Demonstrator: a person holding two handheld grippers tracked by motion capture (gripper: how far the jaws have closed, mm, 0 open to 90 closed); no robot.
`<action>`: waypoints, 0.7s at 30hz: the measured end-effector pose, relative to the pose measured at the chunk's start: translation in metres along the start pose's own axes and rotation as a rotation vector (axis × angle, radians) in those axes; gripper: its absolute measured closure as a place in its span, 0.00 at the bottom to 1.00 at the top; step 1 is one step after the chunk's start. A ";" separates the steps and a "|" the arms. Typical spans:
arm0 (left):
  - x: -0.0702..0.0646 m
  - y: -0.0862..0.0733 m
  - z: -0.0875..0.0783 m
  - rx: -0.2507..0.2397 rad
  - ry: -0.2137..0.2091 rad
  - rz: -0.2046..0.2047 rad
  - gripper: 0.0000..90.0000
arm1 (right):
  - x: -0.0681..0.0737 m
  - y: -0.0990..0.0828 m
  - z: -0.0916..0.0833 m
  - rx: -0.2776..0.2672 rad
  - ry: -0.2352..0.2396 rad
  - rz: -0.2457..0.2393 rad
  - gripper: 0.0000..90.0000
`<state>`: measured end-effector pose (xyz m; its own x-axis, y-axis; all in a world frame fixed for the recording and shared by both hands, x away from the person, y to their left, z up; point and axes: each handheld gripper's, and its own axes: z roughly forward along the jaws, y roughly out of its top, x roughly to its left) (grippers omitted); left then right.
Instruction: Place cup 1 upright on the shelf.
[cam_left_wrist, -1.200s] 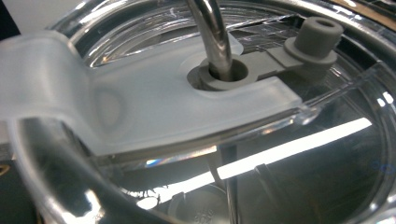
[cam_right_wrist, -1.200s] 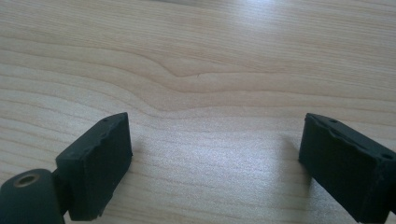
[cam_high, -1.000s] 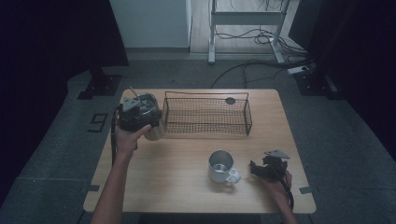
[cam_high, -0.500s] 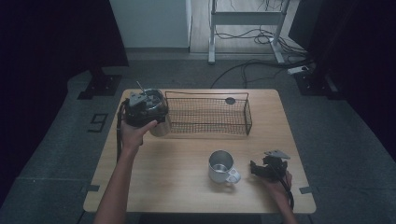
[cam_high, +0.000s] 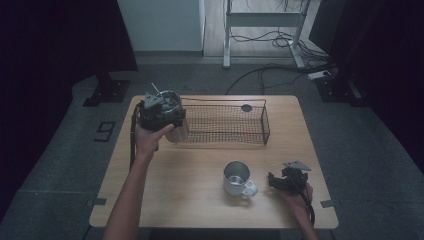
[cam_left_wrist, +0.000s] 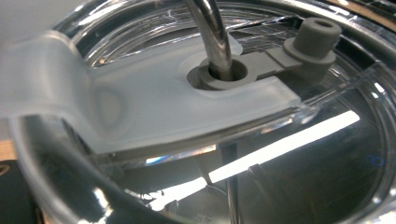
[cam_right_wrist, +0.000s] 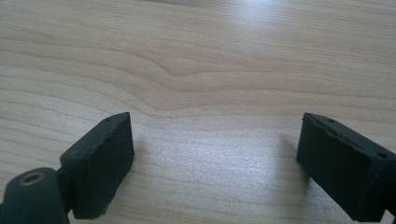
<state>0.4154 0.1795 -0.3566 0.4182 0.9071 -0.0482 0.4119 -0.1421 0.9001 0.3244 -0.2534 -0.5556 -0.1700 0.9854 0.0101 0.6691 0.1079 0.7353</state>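
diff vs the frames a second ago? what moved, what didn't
The left gripper, carrying the lidded tumbler with its straw, moved toward the wire basket and now sits at the basket's left end. Nothing was released. The right gripper stayed resting on the table with jaws apart and nothing between them, and the steel mug did not move.

tumblers: 1 (cam_high: 172, 117) | mugs: 1 (cam_high: 237, 178) | wire baskets: 1 (cam_high: 263, 125) | grippers: 2

Clear lid (cam_left_wrist: 261, 154) close up, glare streaks across it. Translucent flap (cam_left_wrist: 140, 107) lies over lid top. Metal straw (cam_left_wrist: 210, 32) passes through grey grommet (cam_left_wrist: 222, 77). Grey stopper (cam_left_wrist: 313, 39) upright just beside, tethered to grommet.
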 end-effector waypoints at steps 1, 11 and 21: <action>-0.001 0.001 0.002 0.001 0.001 0.001 0.05 | 0.000 0.000 0.000 -0.001 0.001 0.001 0.12; -0.006 0.005 0.016 0.009 -0.008 -0.001 0.05 | 0.000 0.000 0.000 -0.001 -0.002 0.003 0.12; -0.017 0.009 0.035 0.021 -0.028 0.002 0.05 | 0.000 0.000 0.000 -0.001 -0.002 0.002 0.12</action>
<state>0.4401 0.1488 -0.3626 0.4416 0.8953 -0.0590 0.4279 -0.1523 0.8909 0.3238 -0.2537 -0.5556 -0.1670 0.9859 0.0105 0.6685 0.1054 0.7362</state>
